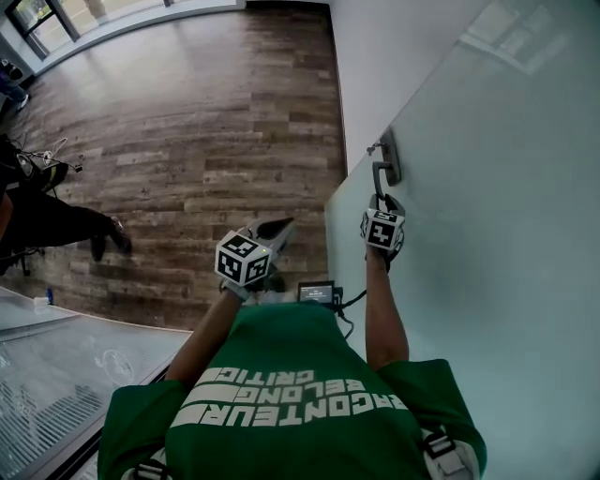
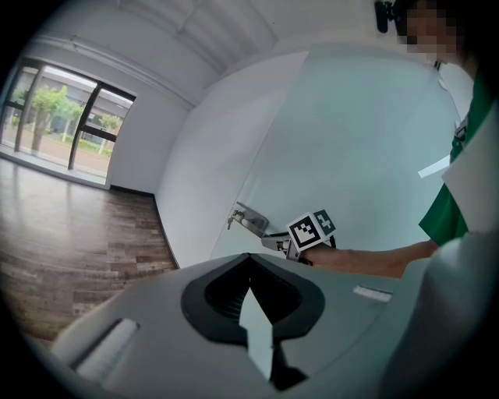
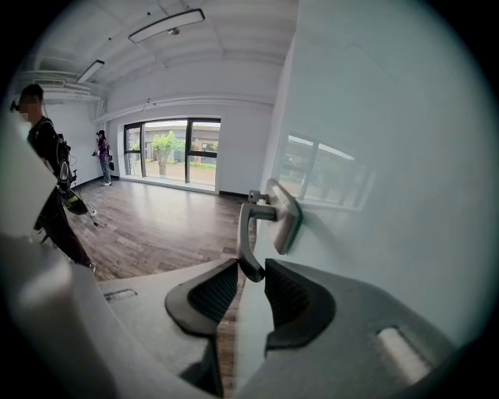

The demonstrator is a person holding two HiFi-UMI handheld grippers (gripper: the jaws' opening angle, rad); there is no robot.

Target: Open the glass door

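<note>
The frosted glass door (image 1: 487,234) fills the right side of the head view. Its metal lever handle (image 1: 379,174) hangs from a plate near the door's edge, pointing downward. My right gripper (image 1: 380,199) reaches up to it and is shut on the lever's lower end. In the right gripper view the handle (image 3: 246,230) drops between the dark pads (image 3: 214,292) of my right gripper (image 3: 251,274). My left gripper (image 1: 272,229) hovers left of the door over the floor, shut and holding nothing. The left gripper view shows my left gripper (image 2: 251,284) facing the door (image 2: 351,148) and the handle (image 2: 251,222).
A white wall (image 1: 375,56) meets the door's far edge. Wood flooring (image 1: 206,112) stretches left toward tall windows (image 1: 42,19). A person in dark clothes (image 1: 56,220) stands at the left. A glass panel (image 1: 56,375) lies at the lower left.
</note>
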